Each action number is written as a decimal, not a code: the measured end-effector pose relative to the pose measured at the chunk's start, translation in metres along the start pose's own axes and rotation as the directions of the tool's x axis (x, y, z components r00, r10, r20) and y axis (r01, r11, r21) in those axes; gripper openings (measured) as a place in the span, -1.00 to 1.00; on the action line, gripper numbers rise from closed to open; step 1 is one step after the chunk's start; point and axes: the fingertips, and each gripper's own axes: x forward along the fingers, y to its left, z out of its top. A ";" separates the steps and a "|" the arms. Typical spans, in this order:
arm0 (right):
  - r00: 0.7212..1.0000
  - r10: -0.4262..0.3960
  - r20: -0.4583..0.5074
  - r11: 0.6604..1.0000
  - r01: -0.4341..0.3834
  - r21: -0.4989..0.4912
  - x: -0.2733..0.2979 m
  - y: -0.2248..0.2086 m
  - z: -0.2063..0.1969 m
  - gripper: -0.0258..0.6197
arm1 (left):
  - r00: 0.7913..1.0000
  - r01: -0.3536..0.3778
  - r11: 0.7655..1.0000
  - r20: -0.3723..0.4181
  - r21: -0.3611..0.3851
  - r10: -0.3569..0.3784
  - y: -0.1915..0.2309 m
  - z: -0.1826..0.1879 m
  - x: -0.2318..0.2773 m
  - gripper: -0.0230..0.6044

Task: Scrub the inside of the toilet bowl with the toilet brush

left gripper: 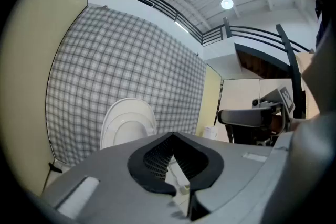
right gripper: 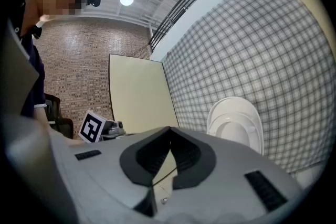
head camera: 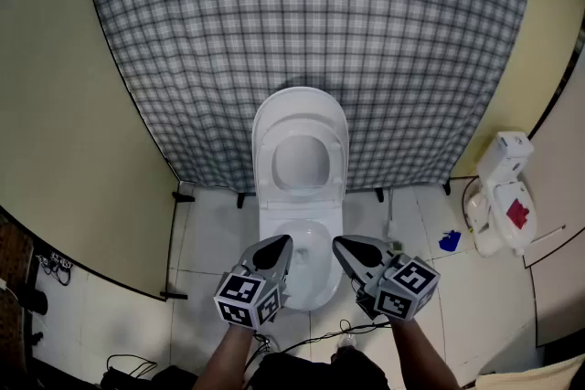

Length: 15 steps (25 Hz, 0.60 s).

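Both grey two-jaw tongs, the left gripper [head camera: 281,244] and the right gripper [head camera: 342,246], are clenched on nothing before the open white ceramic toilet bowl [head camera: 315,288], so scrubbing appears unstarted and the next move calls for opening one to fetch what is probably the slim white toilet brush [head camera: 390,219], upright on the floor just right of it.

toilet [head camera: 300,196] stands before cloth wall [head camera: 311,32]

I see a grey checked curtain [head camera: 302,5] hanging across the back, with a cream panel [head camera: 64,105] at each side. On the white tiled floor [head camera: 210,233], at the right, a small blue object [head camera: 449,241] lies near a white device [head camera: 501,192] with a red patch. Black cables [head camera: 128,365] lie at the lower left.
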 end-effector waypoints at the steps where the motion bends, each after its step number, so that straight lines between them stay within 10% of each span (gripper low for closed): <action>1: 1.000 0.000 -0.004 1.000 0.000 0.004 0.001 -0.002 -0.003 -0.92 | 1.000 -0.011 1.000 -0.012 -0.002 0.011 0.004 -0.009 0.000 -0.92; 15: 0.989 0.067 -0.135 0.997 -0.061 0.045 0.035 -0.016 -0.094 -0.92 | 0.970 -0.165 0.980 -0.200 -0.107 0.141 0.072 -0.172 -0.014 -0.92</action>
